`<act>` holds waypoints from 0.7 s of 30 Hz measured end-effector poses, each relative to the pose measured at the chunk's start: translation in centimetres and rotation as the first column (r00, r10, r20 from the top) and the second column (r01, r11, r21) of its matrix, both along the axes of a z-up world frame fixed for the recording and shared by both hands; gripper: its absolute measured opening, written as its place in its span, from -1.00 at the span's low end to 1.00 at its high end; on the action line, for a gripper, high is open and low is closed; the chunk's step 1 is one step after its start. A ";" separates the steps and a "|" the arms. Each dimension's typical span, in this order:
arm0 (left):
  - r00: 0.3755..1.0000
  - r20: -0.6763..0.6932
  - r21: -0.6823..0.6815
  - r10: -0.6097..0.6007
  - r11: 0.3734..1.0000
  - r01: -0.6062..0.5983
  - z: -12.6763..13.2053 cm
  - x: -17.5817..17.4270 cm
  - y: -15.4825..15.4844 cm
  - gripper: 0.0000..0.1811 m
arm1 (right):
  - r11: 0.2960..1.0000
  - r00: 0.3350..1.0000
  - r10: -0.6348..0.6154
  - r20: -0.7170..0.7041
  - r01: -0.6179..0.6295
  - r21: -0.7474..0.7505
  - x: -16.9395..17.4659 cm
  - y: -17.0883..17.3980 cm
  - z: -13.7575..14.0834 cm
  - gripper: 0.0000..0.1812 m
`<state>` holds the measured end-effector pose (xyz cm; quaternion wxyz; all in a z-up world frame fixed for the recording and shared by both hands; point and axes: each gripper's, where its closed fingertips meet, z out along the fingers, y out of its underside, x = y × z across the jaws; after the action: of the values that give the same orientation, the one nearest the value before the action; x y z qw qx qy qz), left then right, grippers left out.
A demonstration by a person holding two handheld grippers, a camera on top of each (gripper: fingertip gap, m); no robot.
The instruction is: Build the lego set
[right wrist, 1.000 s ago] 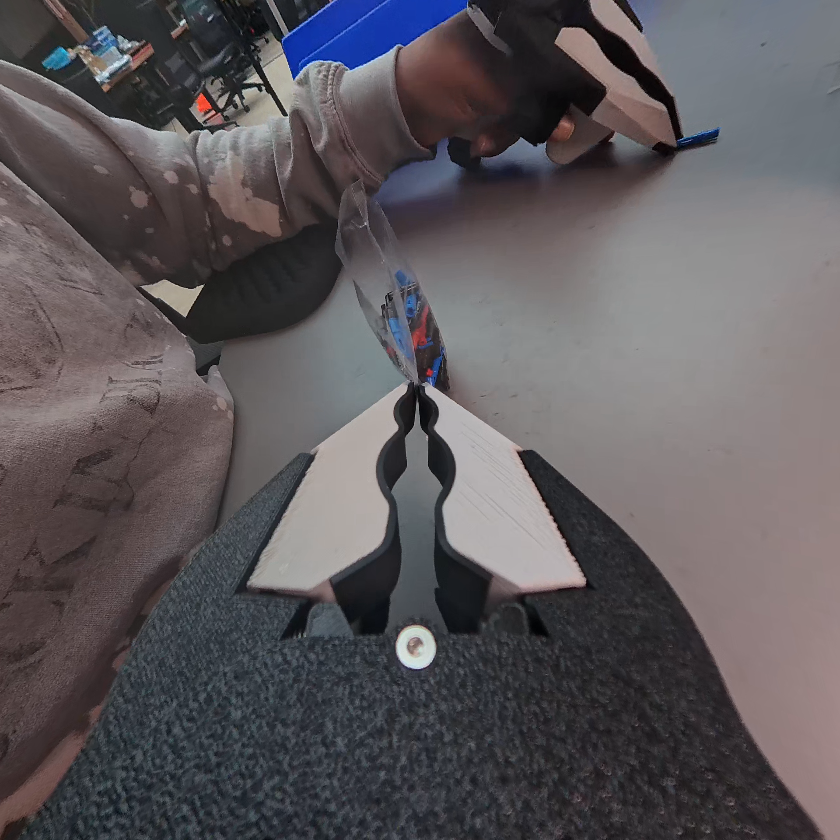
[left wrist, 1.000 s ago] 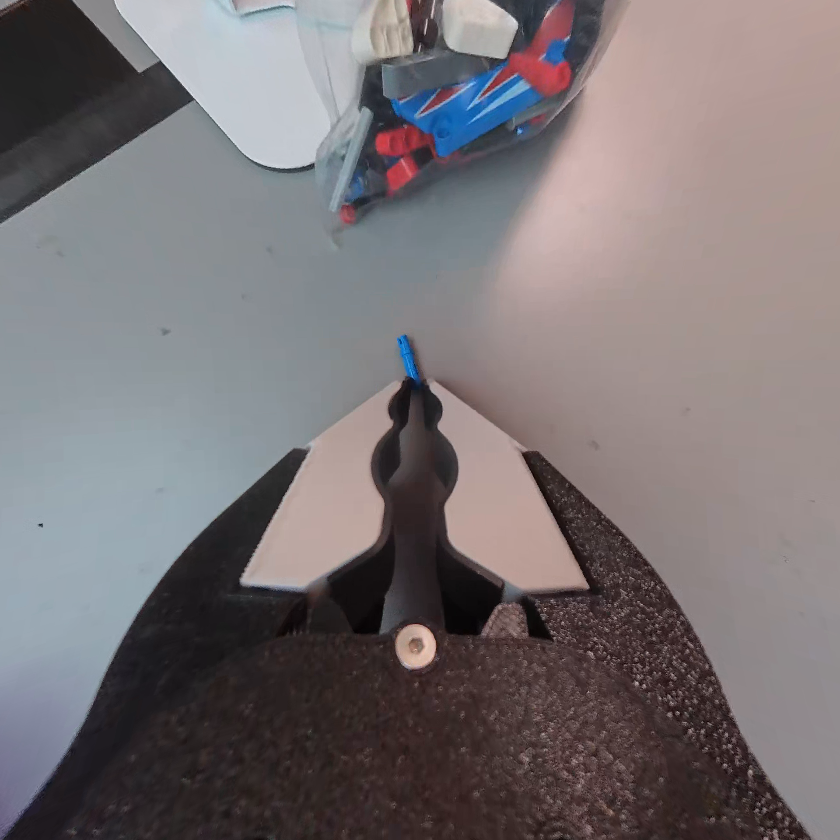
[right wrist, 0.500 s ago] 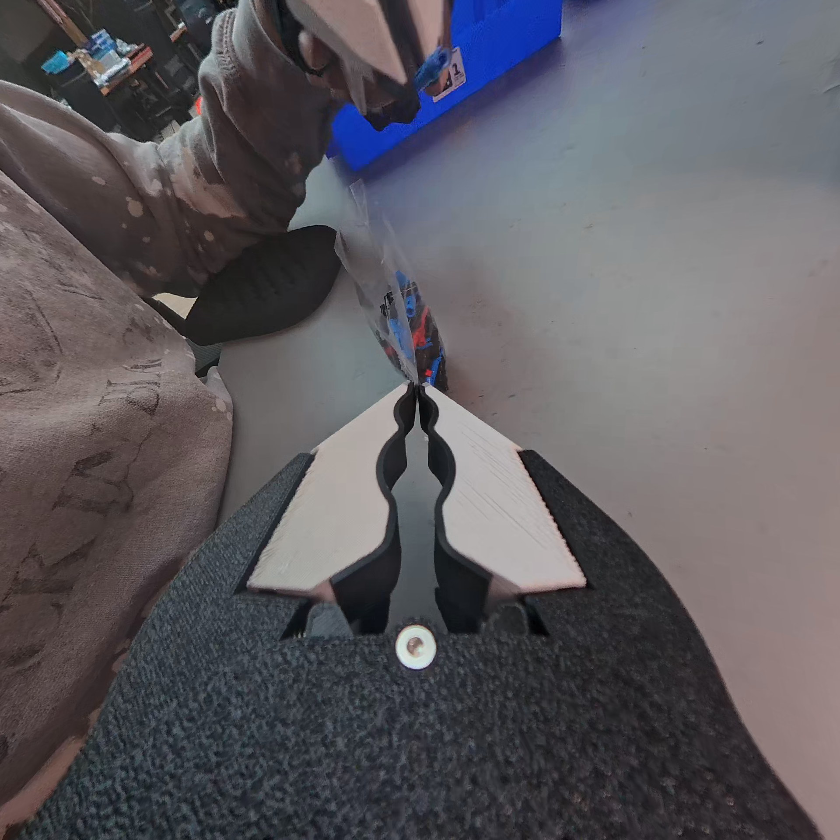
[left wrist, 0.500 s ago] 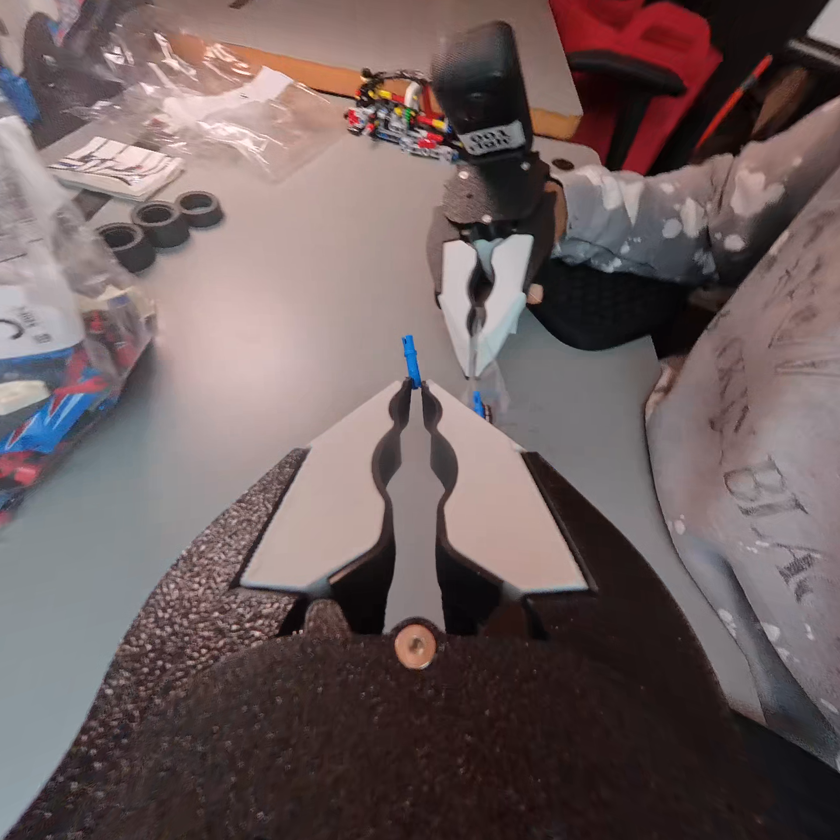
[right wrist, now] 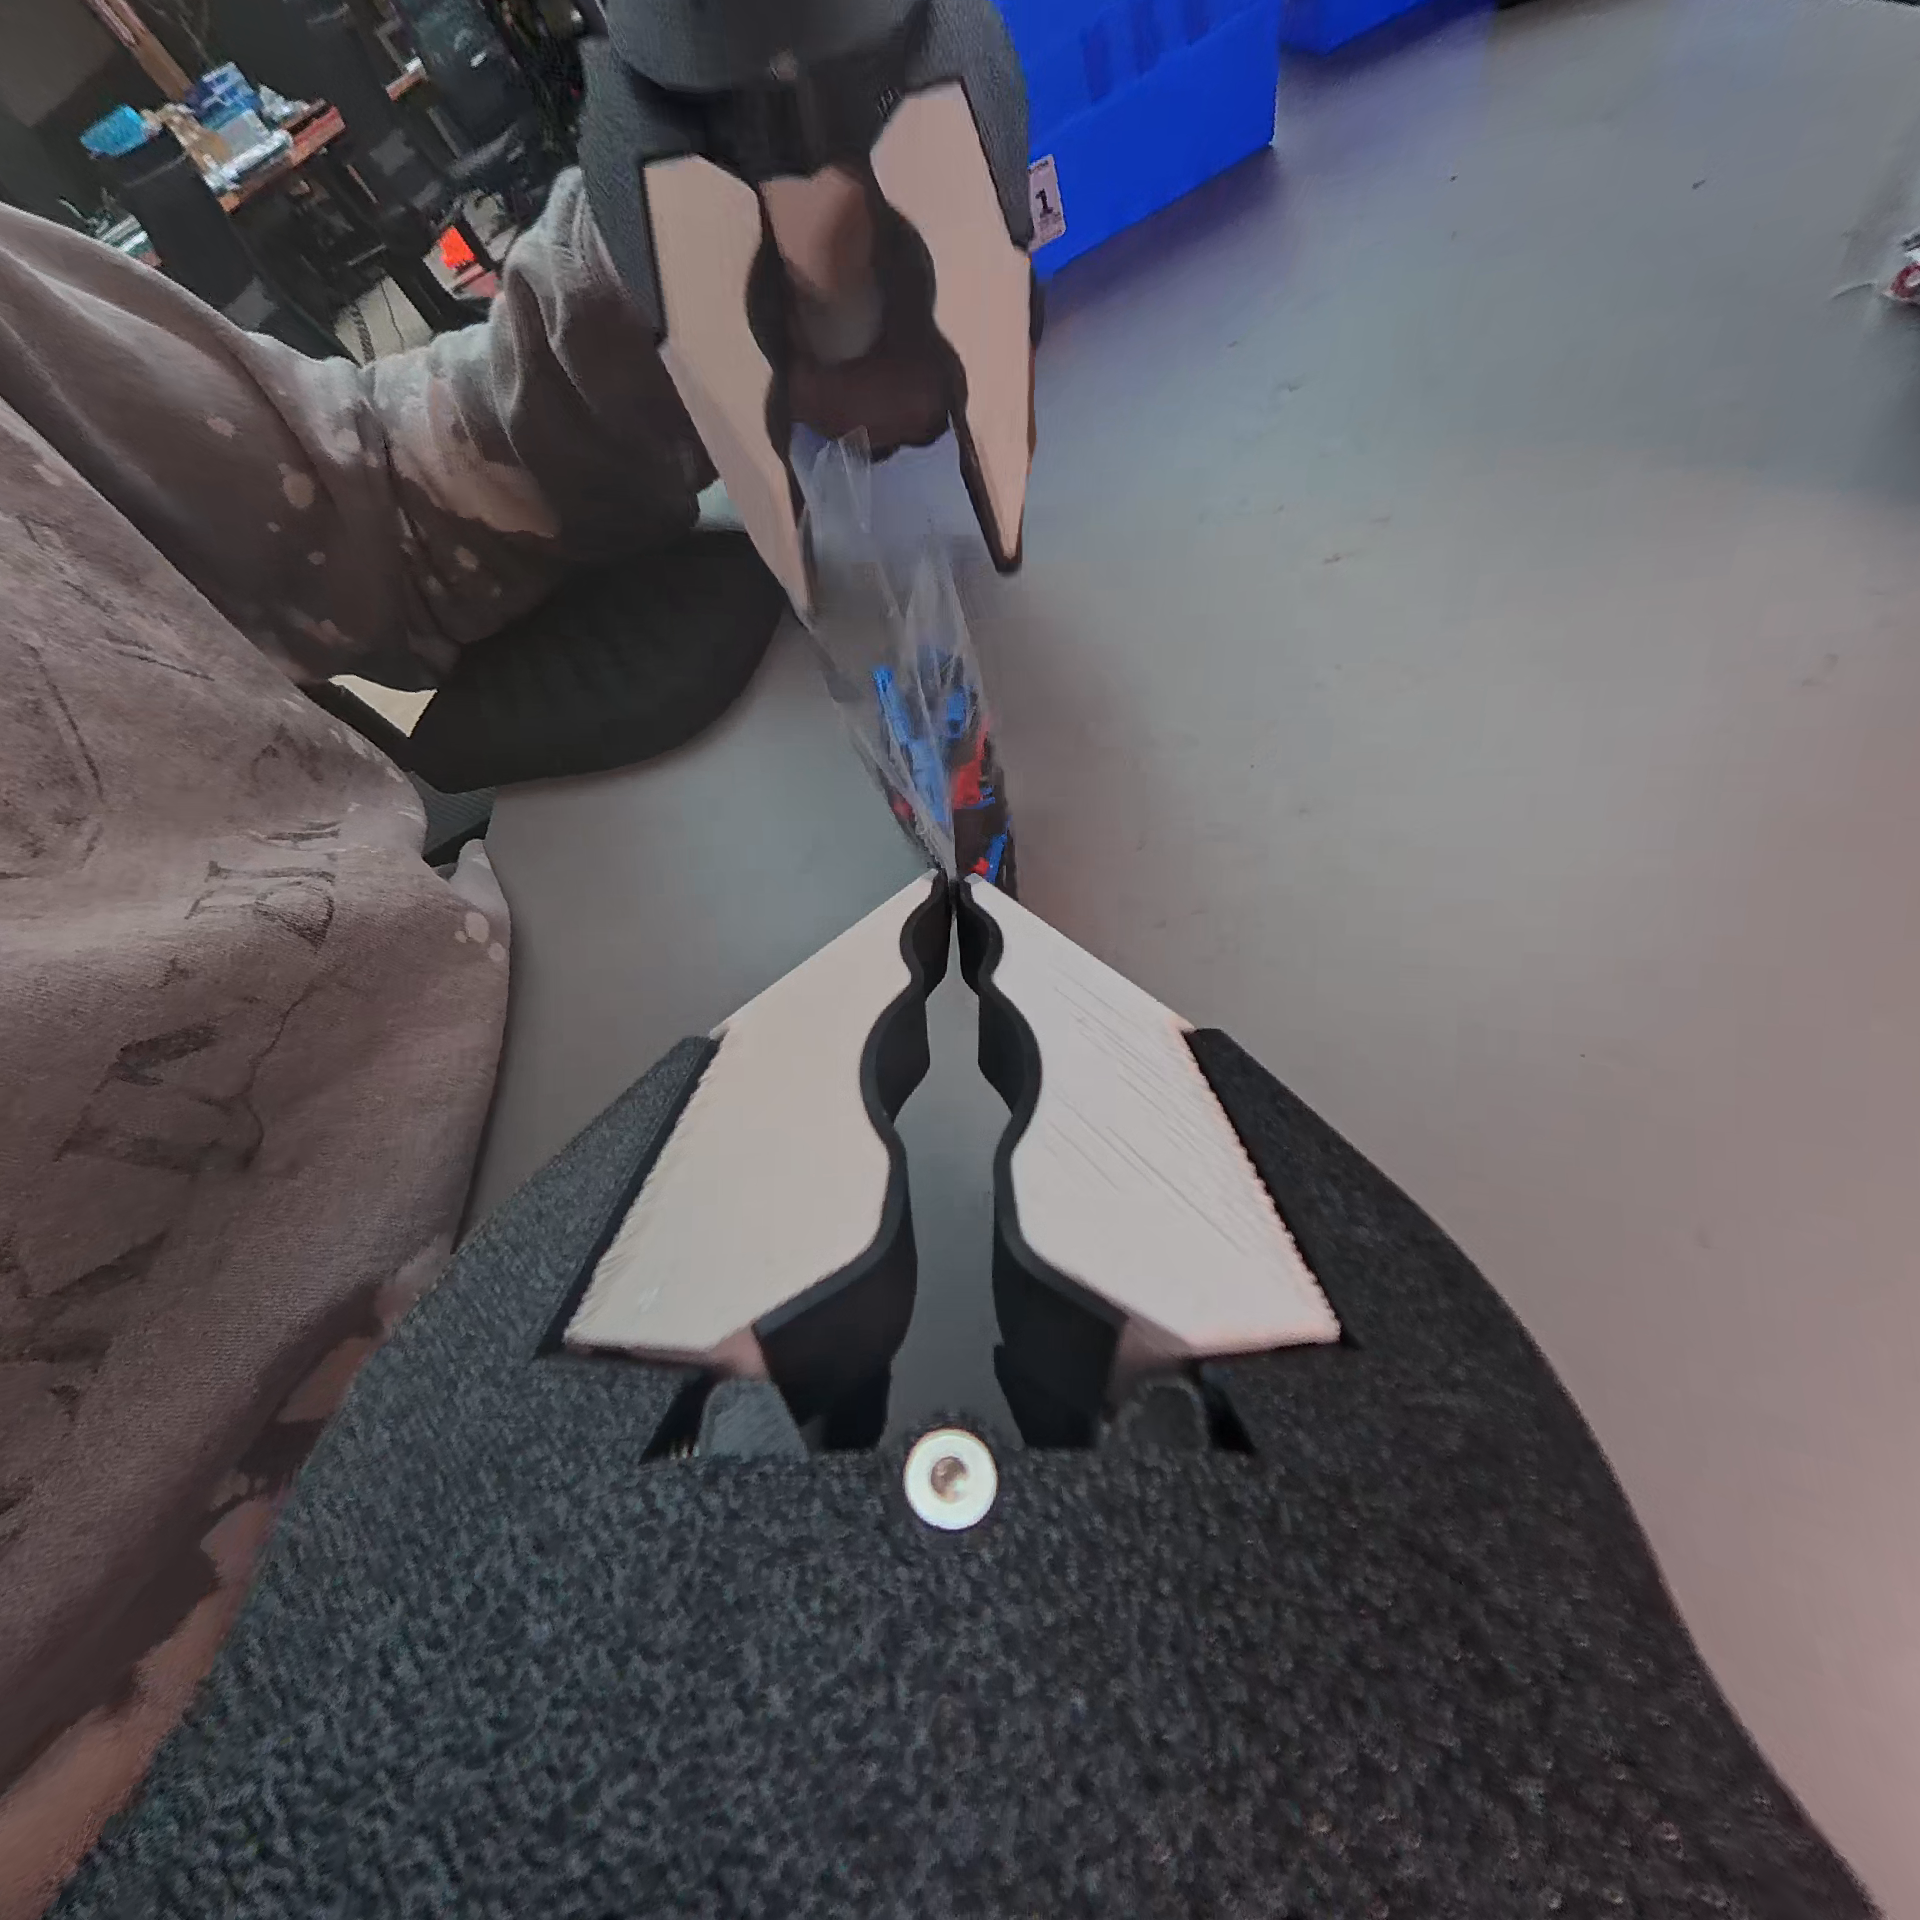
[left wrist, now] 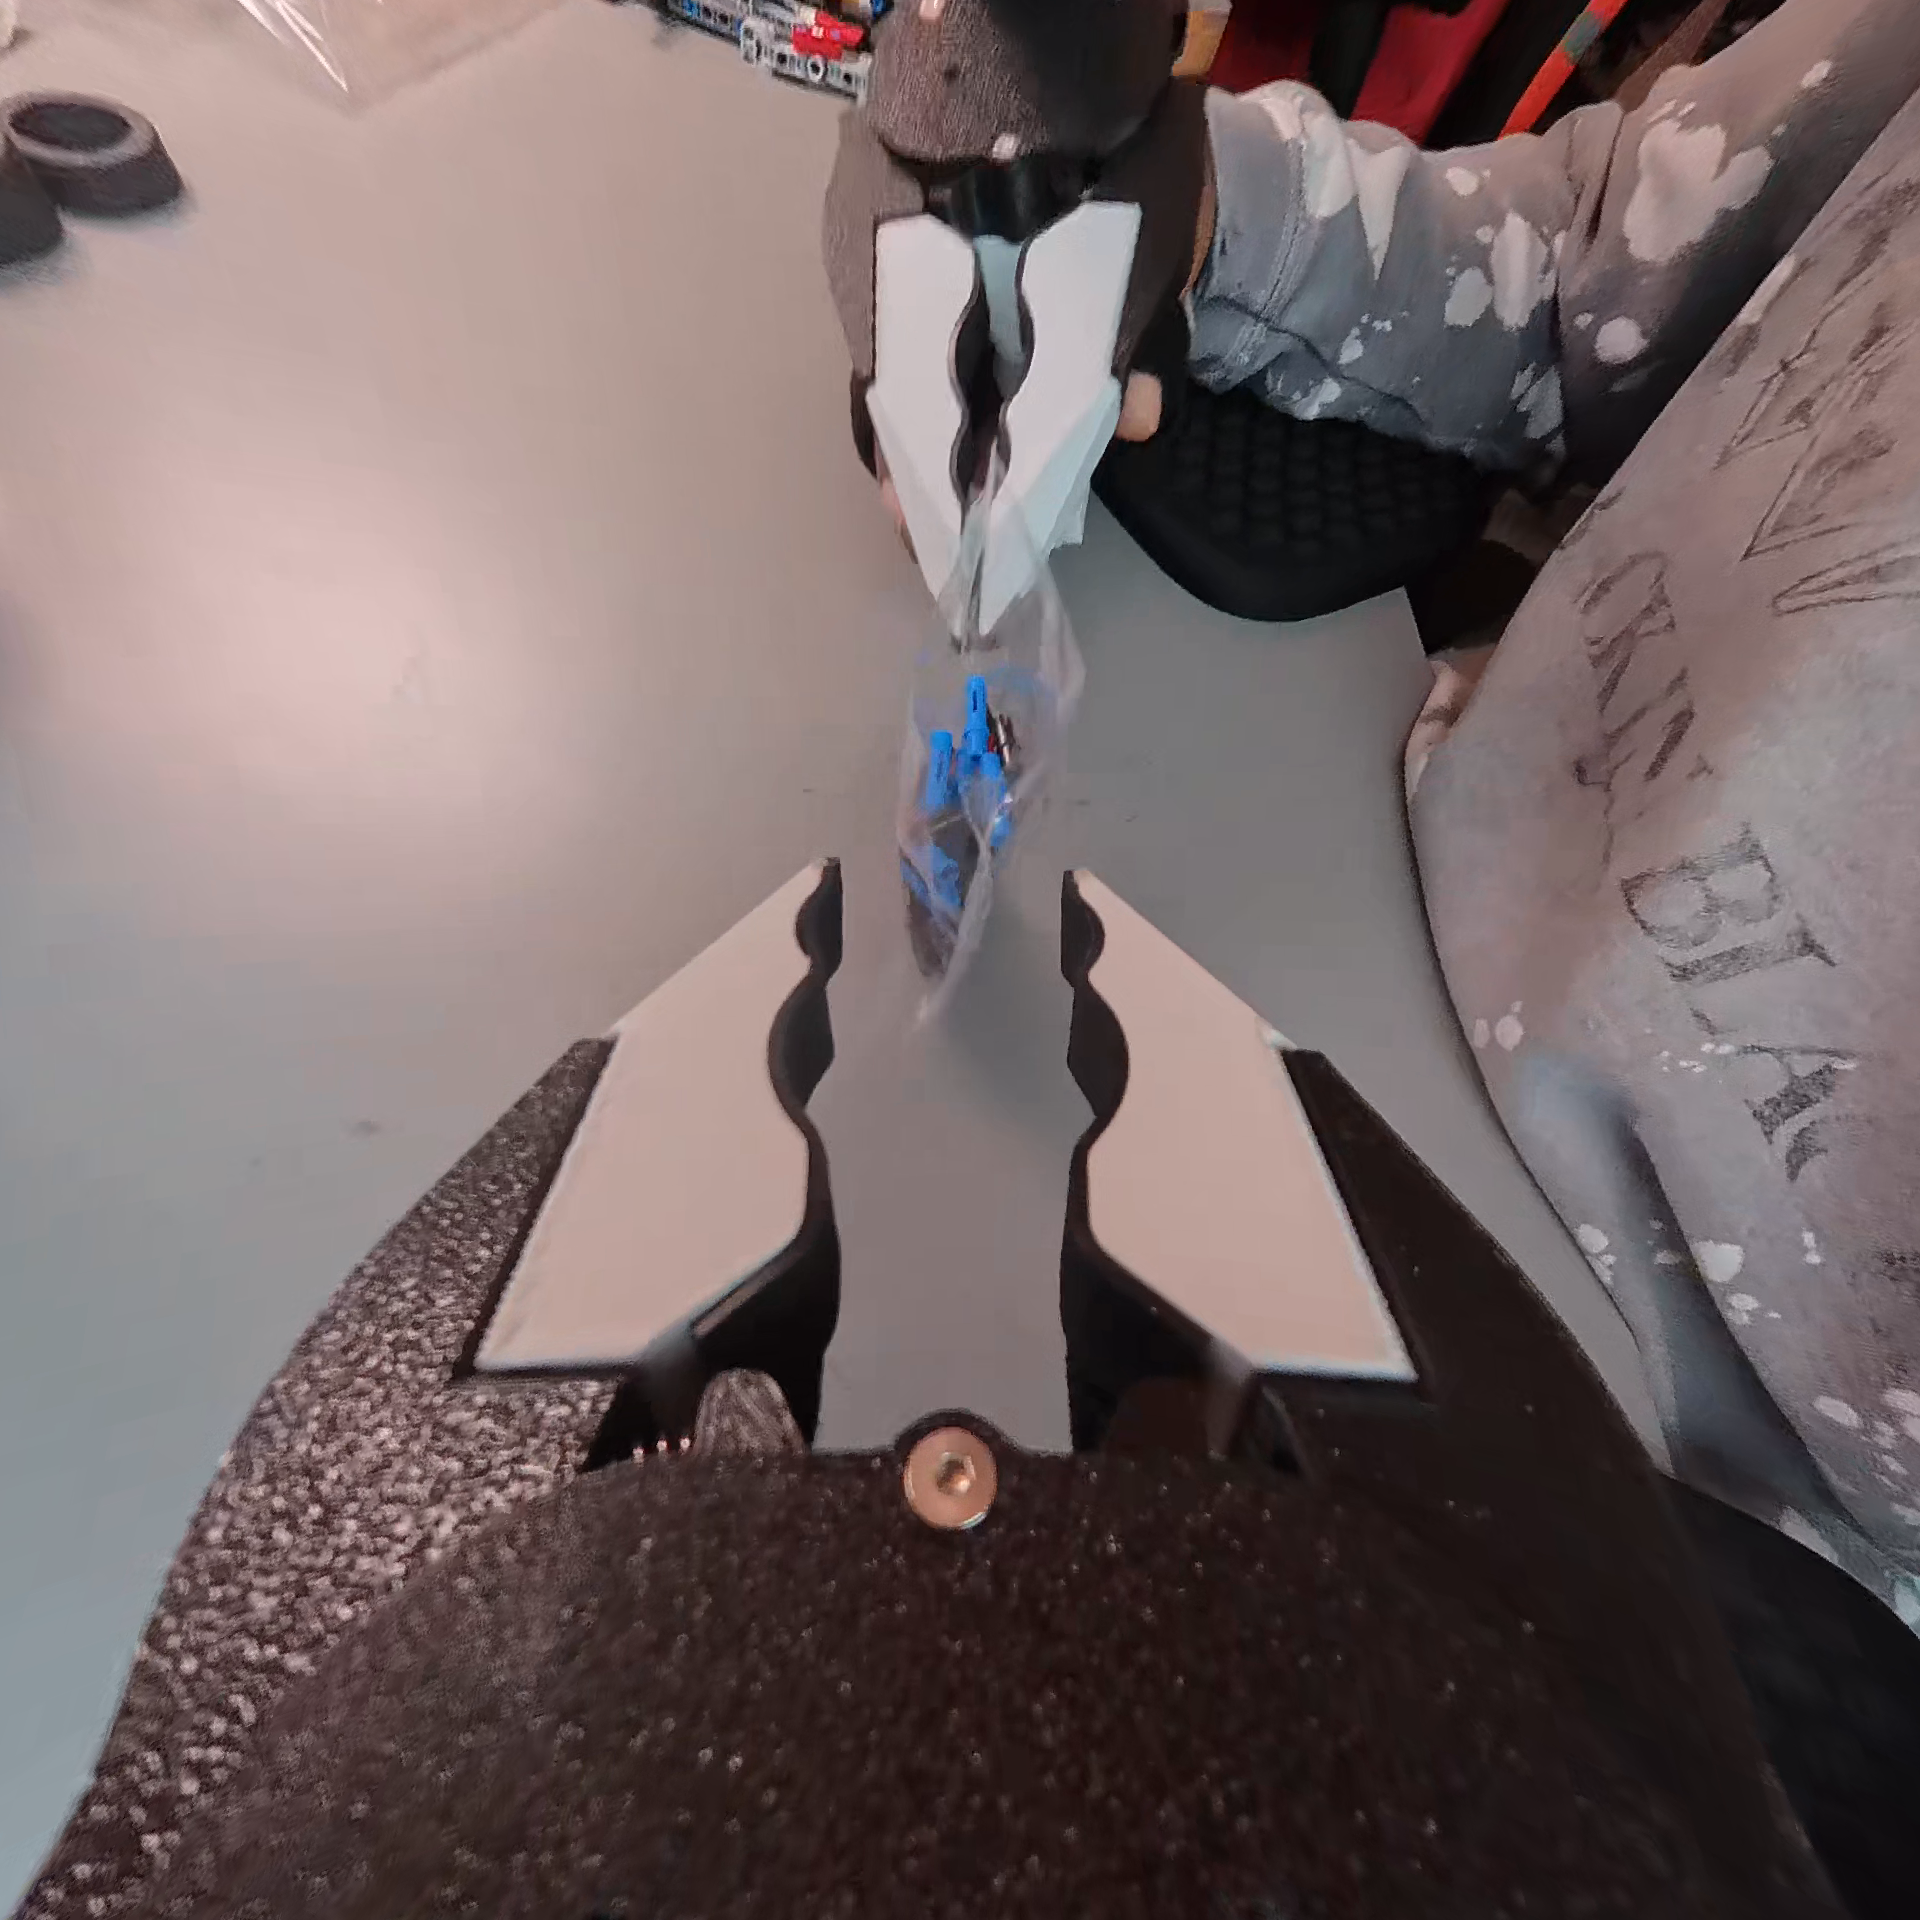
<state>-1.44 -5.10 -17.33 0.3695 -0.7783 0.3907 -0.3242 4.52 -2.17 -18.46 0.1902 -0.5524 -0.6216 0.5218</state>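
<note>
Right gripper (right wrist: pixel 951 883): clamped on a clear bag of small pieces (right wrist: pixel 920 717), held above the grey table (right wrist: pixel 1455 727).
Left gripper (left wrist: pixel 951 878): fingers spread apart, the bag's free end flanked.

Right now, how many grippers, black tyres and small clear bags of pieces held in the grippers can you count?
Grippers: 2 (left gripper, right gripper)
Small clear bag of pieces: 1
Black tyres: 2, the second cut off by the picture's edge
Total: 5
</note>
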 end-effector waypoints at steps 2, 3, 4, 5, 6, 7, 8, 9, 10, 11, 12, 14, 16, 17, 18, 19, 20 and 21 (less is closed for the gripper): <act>1.000 -0.027 -0.018 0.011 1.000 -0.011 -1.3 0.3 0.3 -0.81 | 0.999 0.998 0.003 -0.065 -0.001 0.032 -0.2 0.0 0.9 -0.97; 1.000 -0.022 -0.006 0.021 1.000 -0.021 -1.3 0.5 0.6 -0.94 | 0.999 0.995 -0.001 -0.099 0.006 0.048 -0.3 0.1 1.3 -0.92; 1.000 -0.014 -0.008 0.023 1.000 -0.023 -1.1 0.5 0.7 -0.97 | 0.998 0.993 -0.002 -0.114 0.010 0.065 -0.4 0.1 1.4 -0.87; 0.999 -0.001 -0.004 0.033 0.999 -0.033 -0.7 0.5 0.9 -0.99 | 0.997 0.994 0.001 -0.111 0.008 0.079 -0.4 0.0 1.3 -0.85; 0.999 0.017 0.011 0.050 0.999 -0.050 -0.1 0.3 1.1 -1.00 | 0.995 0.994 0.004 -0.109 0.007 0.096 -0.4 0.0 1.2 -0.85; 0.997 0.037 0.020 0.062 0.998 -0.063 0.4 0.1 1.2 -1.00 | 0.991 0.992 -0.008 -0.127 0.024 0.132 -0.6 0.2 1.4 -0.90; 0.996 0.056 0.031 0.072 0.997 -0.073 1.1 0.0 1.2 -1.00 | 0.983 0.985 -0.027 -0.172 0.057 0.172 -0.7 0.6 2.1 -1.00; 0.994 0.083 0.052 0.078 0.995 -0.082 2.0 0.1 1.1 -1.00 | 0.981 0.972 -0.027 -0.232 0.070 0.179 -0.7 0.5 3.4 -1.00; 0.991 0.111 0.072 0.081 0.993 -0.089 2.9 0.1 1.0 -0.99 | 0.987 0.958 -0.020 -0.287 0.065 0.150 -0.6 0.3 4.8 -1.00; 0.987 0.135 0.085 0.083 0.992 -0.095 3.6 0.1 0.9 -0.99 | 0.991 0.942 -0.025 -0.335 0.066 0.113 -0.5 0.1 6.1 -1.00; 0.985 0.152 0.089 0.086 0.991 -0.100 4.0 0.1 0.8 -0.99 | 0.993 0.930 -0.037 -0.367 0.074 0.088 -0.4 0.1 7.0 -1.00; 0.985 0.126 0.074 0.116 0.989 -0.126 3.1 -0.5 1.0 -0.93 | 0.993 0.927 -0.058 -0.370 0.090 0.070 -0.5 0.4 7.1 -0.87; 0.989 0.063 0.036 0.135 0.990 -0.138 1.0 -1.0 1.2 -0.69 | 0.992 0.955 -0.065 -0.290 0.093 0.085 -0.9 0.6 5.4 -0.74; 0.990 0.041 0.006 0.133 0.991 -0.133 0.1 -1.1 1.0 -0.69 | 0.991 0.969 -0.049 -0.241 0.077 0.107 -1.0 0.4 4.1 -0.73; 0.992 0.025 -0.016 0.123 0.992 -0.123 -0.7 -1.0 0.8 -0.69 | 0.988 0.979 -0.041 -0.200 0.069 0.135 -1.1 0.4 3.1 -0.71; 0.993 0.008 -0.022 0.116 0.993 -0.115 -1.3 -1.0 0.7 -0.69 | 0.984 0.987 -0.033 -0.159 0.060 0.169 -1.1 0.3 2.1 -0.70; 0.994 -0.009 -0.022 0.105 0.994 -0.105 -1.6 -0.8 0.5 -0.71 | 0.978 0.992 -0.028 -0.124 0.053 0.203 -1.2 0.3 1.2 -0.67; 0.994 -0.023 -0.016 0.104 0.994 -0.104 -1.9 -0.8 0.5 -0.71 | 0.973 0.994 -0.025 -0.104 0.048 0.227 -1.3 0.2 0.7 -0.66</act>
<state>-2.20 -4.57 -19.26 0.3747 -0.8043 0.3509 -0.2992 3.26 -1.95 -17.79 0.2932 -0.5111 -0.6572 0.4700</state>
